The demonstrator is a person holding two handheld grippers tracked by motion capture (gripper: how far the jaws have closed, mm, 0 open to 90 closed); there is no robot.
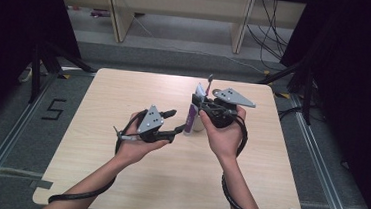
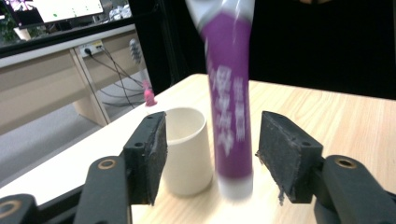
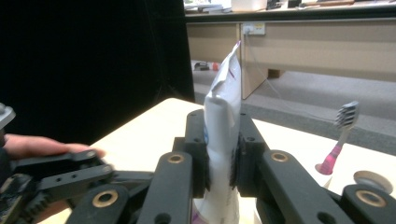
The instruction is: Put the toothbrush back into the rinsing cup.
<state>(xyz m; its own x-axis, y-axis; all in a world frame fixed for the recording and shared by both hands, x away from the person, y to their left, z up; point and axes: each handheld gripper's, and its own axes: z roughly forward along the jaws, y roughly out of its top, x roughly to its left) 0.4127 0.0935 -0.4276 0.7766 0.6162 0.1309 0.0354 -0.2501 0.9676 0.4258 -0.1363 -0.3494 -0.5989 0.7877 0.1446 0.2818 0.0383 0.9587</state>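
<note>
A purple and white toothpaste tube [image 1: 190, 118] hangs upright, cap down, just above the table [image 1: 124, 89]. My right gripper [image 1: 202, 106] is shut on its flat white upper end [image 3: 223, 116]. My left gripper [image 1: 176, 122] is open beside it. In the left gripper view the tube's purple body [image 2: 229, 107] stands between the two pads [image 2: 286, 158] without touching either. A cream cup [image 2: 187, 149] stands upright on the table just behind the tube, close to the other pad. A pink-handled toothbrush [image 3: 338, 140] stands upright farther back.
The wooden table's far edge [image 1: 175, 75] lies just beyond the toothbrush [image 1: 209, 82]. A round white rim [image 3: 372, 180] shows low beside the toothbrush base. Desk legs [image 1: 120, 14] and cables [image 1: 269, 36] are on the floor behind the table.
</note>
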